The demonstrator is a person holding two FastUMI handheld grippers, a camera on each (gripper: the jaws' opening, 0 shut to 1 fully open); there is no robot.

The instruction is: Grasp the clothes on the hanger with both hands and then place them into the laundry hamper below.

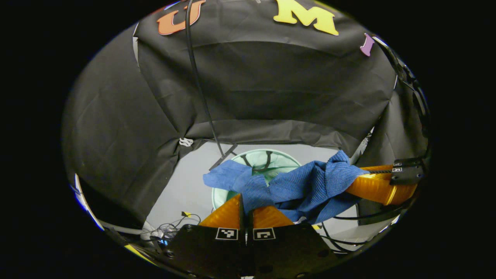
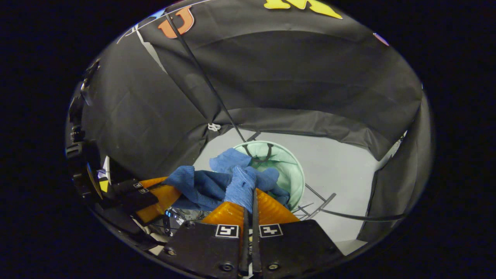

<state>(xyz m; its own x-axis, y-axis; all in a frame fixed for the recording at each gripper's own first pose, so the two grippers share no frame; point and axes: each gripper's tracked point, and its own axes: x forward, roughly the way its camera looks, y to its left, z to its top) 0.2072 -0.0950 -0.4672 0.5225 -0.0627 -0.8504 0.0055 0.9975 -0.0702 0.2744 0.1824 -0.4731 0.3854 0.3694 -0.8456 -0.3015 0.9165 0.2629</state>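
Two orange-fingered grippers meet us in the left gripper view. Our left gripper (image 1: 245, 207) sits at the bottom with its fingers pressed together on one end of the blue garment (image 1: 306, 186), clenched tight on the cloth. The fabric stretches across to the right gripper (image 1: 360, 182), which comes in from the right edge and bites the other end. Below the hanging cloth we see the pale green laundry hamper (image 1: 286, 157) standing on the grey floor (image 1: 186, 186), its mouth partly covered by the garment. A thin black pole (image 1: 199, 85) runs down to the floor just beside the hamper.

Turning to the right gripper view, we find the right gripper (image 2: 250, 205) closed on a bunched fold of the blue garment (image 2: 217, 182). The cloth sags leftward to the left gripper (image 2: 170, 193), gripping it there. The hamper (image 2: 294, 170) sits just beyond, open.
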